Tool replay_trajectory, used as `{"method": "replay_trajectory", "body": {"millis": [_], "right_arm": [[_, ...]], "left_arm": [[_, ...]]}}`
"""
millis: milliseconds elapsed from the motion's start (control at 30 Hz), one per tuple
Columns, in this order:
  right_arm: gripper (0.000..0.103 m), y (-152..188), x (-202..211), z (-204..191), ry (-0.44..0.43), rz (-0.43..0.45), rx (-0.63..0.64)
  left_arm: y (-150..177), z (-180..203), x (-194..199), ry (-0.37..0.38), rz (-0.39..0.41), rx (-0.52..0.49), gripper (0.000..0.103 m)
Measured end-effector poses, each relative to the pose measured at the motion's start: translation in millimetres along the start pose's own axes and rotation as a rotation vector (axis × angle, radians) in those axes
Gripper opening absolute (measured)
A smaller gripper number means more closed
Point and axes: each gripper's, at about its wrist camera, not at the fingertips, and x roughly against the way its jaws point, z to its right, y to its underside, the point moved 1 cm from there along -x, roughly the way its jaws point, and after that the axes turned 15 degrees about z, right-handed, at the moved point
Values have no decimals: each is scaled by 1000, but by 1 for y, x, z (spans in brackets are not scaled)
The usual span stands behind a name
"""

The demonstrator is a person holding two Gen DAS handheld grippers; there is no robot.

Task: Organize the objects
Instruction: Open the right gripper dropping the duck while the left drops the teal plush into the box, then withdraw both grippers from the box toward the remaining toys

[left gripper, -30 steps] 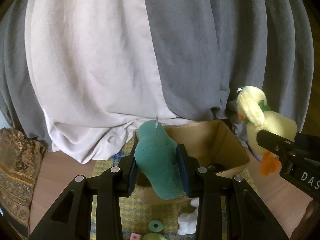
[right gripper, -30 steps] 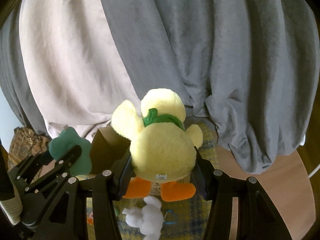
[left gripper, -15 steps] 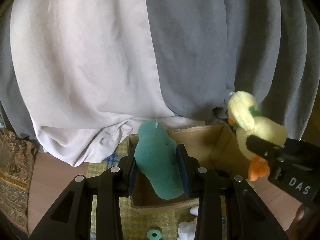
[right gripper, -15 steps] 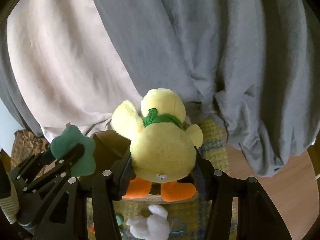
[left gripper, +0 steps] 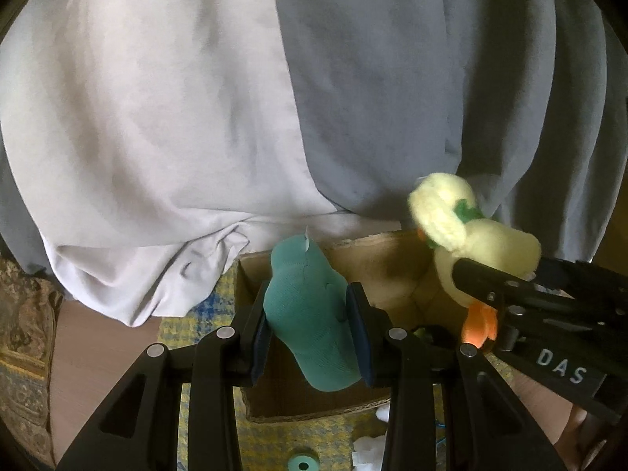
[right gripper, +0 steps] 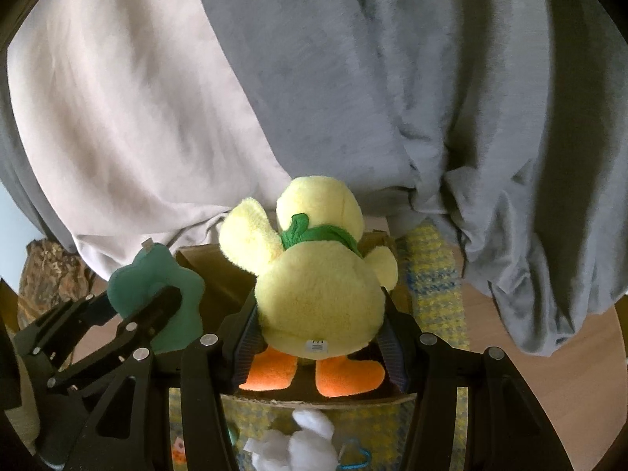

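My left gripper (left gripper: 310, 333) is shut on a teal plush toy (left gripper: 310, 314) and holds it above an open cardboard box (left gripper: 376, 263). My right gripper (right gripper: 318, 333) is shut on a yellow plush duck (right gripper: 318, 286) with orange feet and a green collar, held over the same box (right gripper: 204, 263). The duck (left gripper: 486, 247) and right gripper also show at the right of the left wrist view. The teal toy (right gripper: 157, 298) and left gripper show at the left of the right wrist view.
The box stands on a yellow checked mat (right gripper: 435, 286) on a wooden floor (left gripper: 90, 337). Grey and white curtains (left gripper: 196, 117) hang right behind it. A white plush (right gripper: 298, 443), a teal ring (left gripper: 302, 461) and small toys lie on the mat in front.
Both grippers have moved forward with their toys, so the box is now nearer and under them. The duck has come closer to the teal toy.
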Motion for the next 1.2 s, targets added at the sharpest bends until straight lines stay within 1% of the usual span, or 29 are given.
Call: {"method": "replay_trajectory", "body": {"millis": [33,100,133,167,233,300,333,367,400,433,467,567,633,733,833,933,1033,1133,1200], "right_arm": [[54,1,-3,-1,-5,-3,3],[55,3,-7,0,-6,-11,4],[55,2,-9,0,-5,-15,1],[56,3,-10,0,-5,-18,-3],[58,2,-11,2,-2,-19,-6],[64,2,-11,2,6,-19,1],[66,1,-11,3,15,-17,2],[74,0,-10,4,16,-13,-1],[83,-1,-8,5,17,-7,-3],[85,-1,-7,5,20,0,-1],[86,-2,-5,6,24,6,1],[93,-4,-1,5,30,10,9],[94,-5,2,4,38,18,16],[95,-8,9,4,47,38,13],[97,-8,17,8,45,53,-10],[97,-4,24,9,45,53,-30],[97,0,30,7,68,53,-26],[97,6,36,5,85,55,-23],[97,11,39,5,85,50,-27]], "left_arm": [[0,1,-1,11,1,0,36],[0,1,-3,0,3,-8,36],[1,0,-4,8,1,1,36],[1,0,-4,12,0,5,37],[2,0,-6,-1,-9,-4,38],[2,0,-6,-17,-9,-13,40],[3,0,-7,-32,-12,-18,43],[3,-1,-6,-42,-16,-20,48],[4,-1,-7,-51,-19,-20,65],[4,-3,-5,-58,-9,-13,80],[3,-4,-3,-64,-1,-10,87],[4,-7,-1,-82,10,-13,94],[5,-8,-1,-98,10,-16,98],[6,-11,0,-118,9,-7,101],[7,-16,5,-135,8,6,101],[9,-19,11,-158,13,4,102],[14,-22,19,-172,15,13,102],[18,-25,25,-203,23,20,102],[22,-28,30,-216,20,29,102]]}}
